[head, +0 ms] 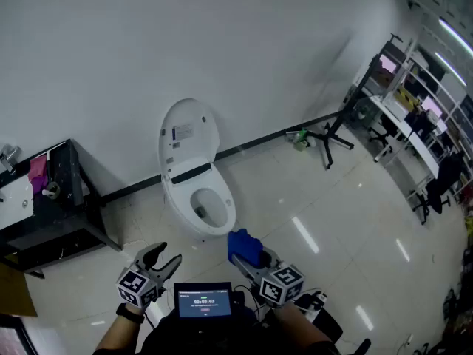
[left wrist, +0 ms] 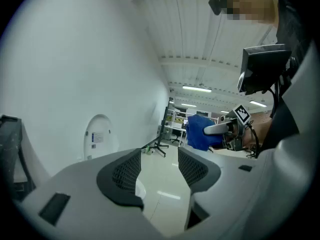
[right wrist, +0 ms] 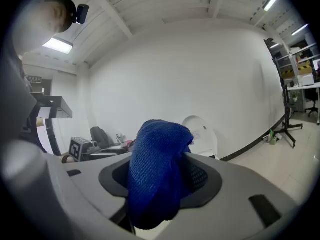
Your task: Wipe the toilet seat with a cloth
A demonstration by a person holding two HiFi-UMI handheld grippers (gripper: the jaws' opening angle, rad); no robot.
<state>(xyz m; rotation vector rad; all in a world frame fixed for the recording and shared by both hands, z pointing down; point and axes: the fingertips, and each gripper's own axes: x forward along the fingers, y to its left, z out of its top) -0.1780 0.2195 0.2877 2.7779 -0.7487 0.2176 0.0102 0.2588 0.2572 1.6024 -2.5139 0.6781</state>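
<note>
Right gripper (head: 250,256) clenched on the blue cloth (right wrist: 157,170). The cloth is wadded between the jaws, just in front of the toilet (head: 196,191) and not yet touching it. Left gripper (head: 160,262) has its jaws apart with nothing between them. It is also in front of the toilet, off to its left side. Toilet seat (head: 225,198) is down, lid upright behind it.

Risks, as we judge them:
- The cloth is bunched, so pressing on the seat could drag it out of the jaws.
- A dropped cloth would likely land in the open bowl.
- Only a small wad protrudes, so the hard jaw tips could scrape the seat.
</note>
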